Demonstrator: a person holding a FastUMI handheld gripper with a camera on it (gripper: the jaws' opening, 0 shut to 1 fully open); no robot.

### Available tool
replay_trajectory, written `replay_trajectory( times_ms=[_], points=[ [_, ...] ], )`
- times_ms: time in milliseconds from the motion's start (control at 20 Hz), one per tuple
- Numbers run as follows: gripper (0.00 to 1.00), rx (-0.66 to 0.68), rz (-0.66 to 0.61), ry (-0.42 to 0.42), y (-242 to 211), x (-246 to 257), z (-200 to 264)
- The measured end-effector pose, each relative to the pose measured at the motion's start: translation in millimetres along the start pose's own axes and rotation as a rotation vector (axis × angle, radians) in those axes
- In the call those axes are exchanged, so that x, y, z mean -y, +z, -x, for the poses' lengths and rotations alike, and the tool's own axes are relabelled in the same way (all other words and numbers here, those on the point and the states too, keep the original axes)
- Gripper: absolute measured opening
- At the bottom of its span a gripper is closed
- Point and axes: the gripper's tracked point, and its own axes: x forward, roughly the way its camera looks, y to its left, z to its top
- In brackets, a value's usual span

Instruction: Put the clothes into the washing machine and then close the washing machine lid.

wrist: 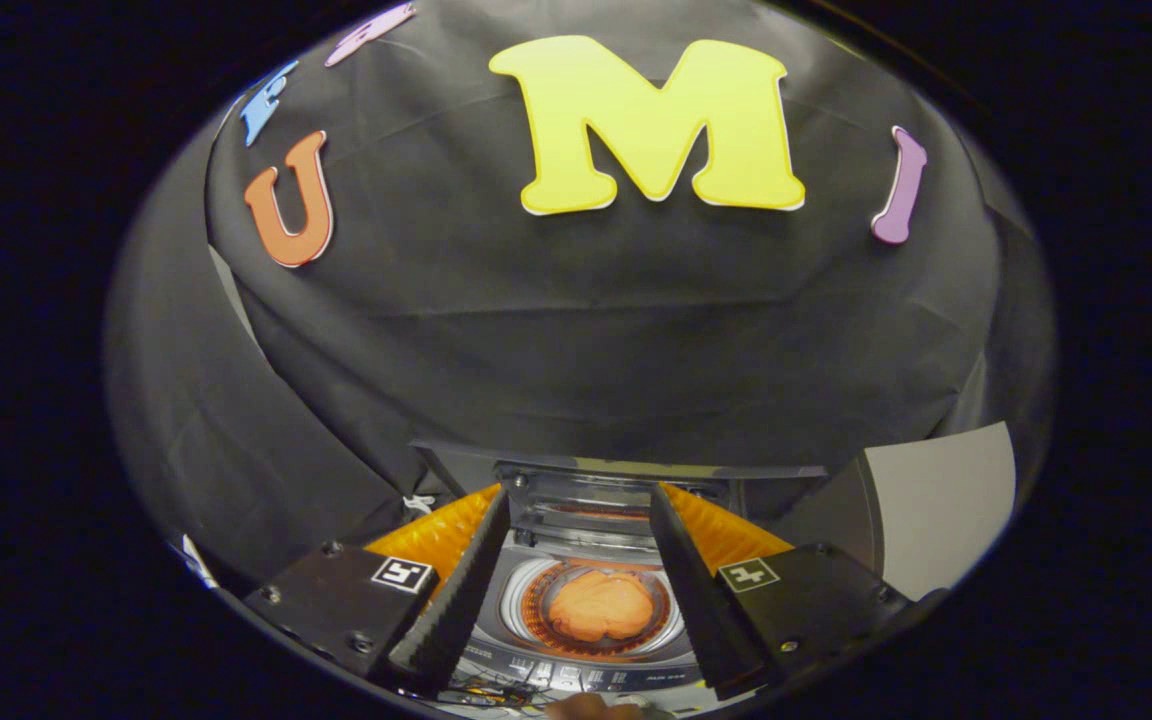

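Observation:
A small top-loading washing machine [596, 672] stands below me, seen between my fingers. Its round drum [536, 608] holds a bunched orange cloth [601, 606]. The lid [591, 500] is raised upright at the back of the machine, just beyond my fingertips, and mirrors a little orange. My gripper [581, 495] hangs above the drum, open, with nothing between its fingers.
The black booth cloth [596, 330] rises right behind the machine. A pale grey panel [936, 500] stands to the right of the lid. The machine's control strip [576, 678] runs along its near edge, and part of a hand [591, 708] shows below it.

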Motion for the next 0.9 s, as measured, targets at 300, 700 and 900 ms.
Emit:
replay_trajectory(
  times_ms=[300,700,900],
  points=[
    [0.9,-0.025,-0.028,-0.008,15.8,10.6,-46.1],
    [0.89,-0.09,-0.085,-0.034,22.8,26.3,-119.1],
    [0.89,-0.106,-0.094,-0.046,17.5,32.0,-129.0]
  ],
)
